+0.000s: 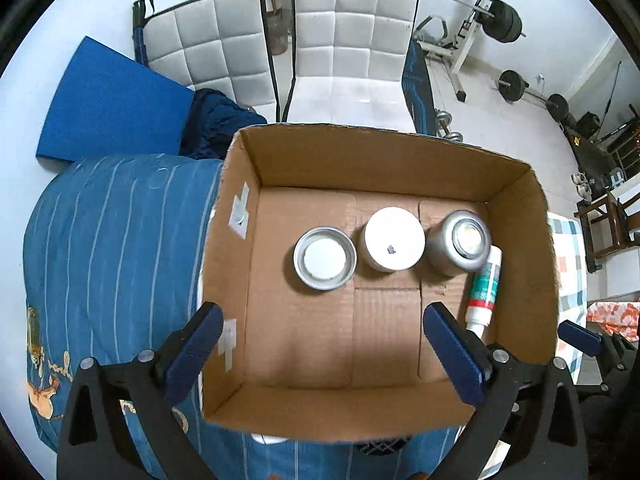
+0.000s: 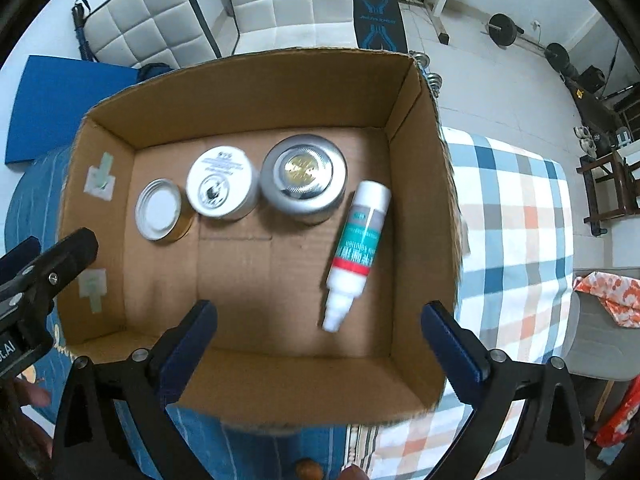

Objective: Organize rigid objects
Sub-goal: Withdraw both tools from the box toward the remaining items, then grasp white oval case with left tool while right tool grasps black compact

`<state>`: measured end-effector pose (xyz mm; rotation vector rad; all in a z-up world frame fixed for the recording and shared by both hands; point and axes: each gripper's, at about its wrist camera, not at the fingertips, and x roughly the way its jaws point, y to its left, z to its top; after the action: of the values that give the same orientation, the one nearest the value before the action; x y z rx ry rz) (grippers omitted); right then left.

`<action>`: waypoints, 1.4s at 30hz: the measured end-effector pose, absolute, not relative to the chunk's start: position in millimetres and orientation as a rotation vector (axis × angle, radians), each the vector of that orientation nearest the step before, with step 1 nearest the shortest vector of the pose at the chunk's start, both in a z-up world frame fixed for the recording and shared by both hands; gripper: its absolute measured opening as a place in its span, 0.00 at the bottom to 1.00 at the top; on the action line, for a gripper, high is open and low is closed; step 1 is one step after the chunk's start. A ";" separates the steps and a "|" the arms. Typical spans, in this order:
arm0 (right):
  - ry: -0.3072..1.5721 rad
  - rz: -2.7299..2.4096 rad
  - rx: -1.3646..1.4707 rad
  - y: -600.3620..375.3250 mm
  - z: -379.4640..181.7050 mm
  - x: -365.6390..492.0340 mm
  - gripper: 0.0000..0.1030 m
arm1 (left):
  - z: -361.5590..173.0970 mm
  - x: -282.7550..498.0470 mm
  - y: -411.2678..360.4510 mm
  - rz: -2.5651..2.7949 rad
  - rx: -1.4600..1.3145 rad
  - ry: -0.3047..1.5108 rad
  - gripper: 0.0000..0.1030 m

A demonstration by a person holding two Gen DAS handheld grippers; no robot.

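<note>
Ahead of my left gripper (image 1: pixel 322 344) a cardboard box (image 1: pixel 516 216) holds three round tins in a row: an open-topped tin (image 1: pixel 325 258), a white-lidded jar (image 1: pixel 392 239) and a grey can (image 1: pixel 459 243). A white plastic bottle (image 2: pixel 358 236) lies on its side ahead of my right gripper (image 2: pixel 318 336). Both grippers hang spread wide, holding nothing. The box sits on a striped blue bedspread (image 1: pixel 112 248); a checked cloth (image 2: pixel 520 216) lies right, quilted white chairs (image 1: pixel 348 40) and weights (image 1: pixel 506 20) beyond.

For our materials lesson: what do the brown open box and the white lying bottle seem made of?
Brown open box: corrugated cardboard, matte, with creased flaps and raw edges. White lying bottle: probably plastic, smooth and slightly glossy, with a printed teal and red label.
</note>
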<state>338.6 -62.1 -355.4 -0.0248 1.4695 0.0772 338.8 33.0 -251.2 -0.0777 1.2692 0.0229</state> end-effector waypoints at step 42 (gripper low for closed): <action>1.623 0.207 0.060 -32.8 -433.5 207.8 1.00 | -329.8 207.5 96.2 0.245 -0.201 1.406 1.00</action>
<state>207.8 -32.8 -433.5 0.0597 1.6227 0.2073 207.5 96.2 -329.8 -0.2010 1.4062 0.2445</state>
